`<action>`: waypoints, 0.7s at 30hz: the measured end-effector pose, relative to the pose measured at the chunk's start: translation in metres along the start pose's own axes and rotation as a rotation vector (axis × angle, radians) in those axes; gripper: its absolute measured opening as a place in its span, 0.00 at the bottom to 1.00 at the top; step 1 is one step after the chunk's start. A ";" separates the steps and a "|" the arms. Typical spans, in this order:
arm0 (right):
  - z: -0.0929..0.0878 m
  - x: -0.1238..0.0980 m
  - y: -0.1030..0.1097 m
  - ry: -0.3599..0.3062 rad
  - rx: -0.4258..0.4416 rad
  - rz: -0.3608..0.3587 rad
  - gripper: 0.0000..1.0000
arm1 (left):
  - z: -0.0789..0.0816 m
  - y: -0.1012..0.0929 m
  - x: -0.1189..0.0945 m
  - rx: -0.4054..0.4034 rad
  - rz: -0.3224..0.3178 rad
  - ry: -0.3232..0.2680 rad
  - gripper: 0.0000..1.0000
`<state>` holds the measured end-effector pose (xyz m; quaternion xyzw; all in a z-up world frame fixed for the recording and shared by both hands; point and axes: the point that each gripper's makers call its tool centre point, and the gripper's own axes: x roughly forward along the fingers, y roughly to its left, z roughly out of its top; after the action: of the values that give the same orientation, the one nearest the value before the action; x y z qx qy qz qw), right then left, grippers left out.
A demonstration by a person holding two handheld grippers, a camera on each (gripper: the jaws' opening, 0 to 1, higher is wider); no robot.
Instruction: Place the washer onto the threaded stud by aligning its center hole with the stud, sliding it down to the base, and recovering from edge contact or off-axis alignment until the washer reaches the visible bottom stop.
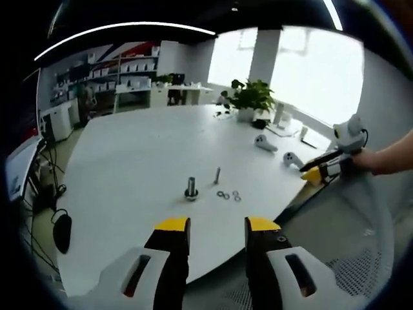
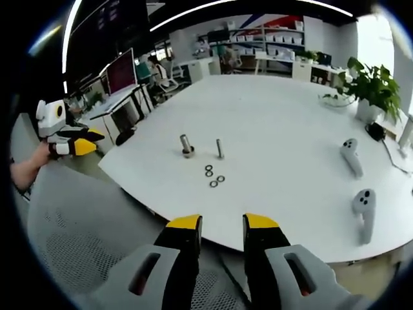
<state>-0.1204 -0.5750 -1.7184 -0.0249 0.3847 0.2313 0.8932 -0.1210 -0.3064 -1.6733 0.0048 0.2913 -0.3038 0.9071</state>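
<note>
On the white table point(image 1: 142, 148) a thick threaded stud point(image 1: 191, 188) stands upright on a wide base, with a slim stud point(image 1: 217, 175) just right of it. Three small washers point(image 1: 228, 195) lie flat on the tabletop in front of the slim one. My left gripper point(image 1: 217, 225) is open and empty, short of the table's near edge. The right gripper view has the thick stud point(image 2: 186, 144), the slim stud point(image 2: 220, 149) and the washers point(image 2: 214, 177) ahead. My right gripper point(image 2: 222, 223) is open and empty, off the table's edge. No washer is on either stud.
Two white handheld controllers point(image 2: 350, 156) point(image 2: 364, 208) lie on the table's right part, beside a potted plant point(image 2: 371, 84). A grey mesh chair point(image 2: 71, 245) sits below the table edge. Shelves and desks line the far wall point(image 1: 132, 68).
</note>
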 end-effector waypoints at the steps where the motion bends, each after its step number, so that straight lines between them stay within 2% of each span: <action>1: -0.002 0.000 0.002 0.013 0.007 0.004 0.28 | 0.000 0.001 -0.001 -0.005 -0.002 0.000 0.32; 7: 0.001 -0.002 -0.002 -0.009 0.028 -0.005 0.29 | 0.000 -0.006 0.000 0.008 -0.028 0.000 0.32; 11: 0.003 0.002 0.008 0.033 -0.039 0.032 0.30 | 0.002 -0.001 -0.002 -0.010 -0.015 -0.014 0.32; 13: 0.005 0.003 0.009 0.042 -0.038 0.035 0.31 | 0.000 0.001 -0.001 -0.014 -0.010 -0.005 0.32; 17: 0.006 0.003 0.000 0.081 0.015 0.033 0.31 | -0.003 -0.002 -0.001 -0.004 -0.013 0.006 0.32; 21: 0.020 0.009 -0.006 0.060 0.054 0.036 0.33 | -0.003 -0.002 -0.001 0.020 -0.013 0.012 0.31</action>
<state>-0.0993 -0.5722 -1.7109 -0.0006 0.4179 0.2362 0.8772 -0.1239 -0.3070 -1.6751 0.0140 0.2937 -0.3124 0.9033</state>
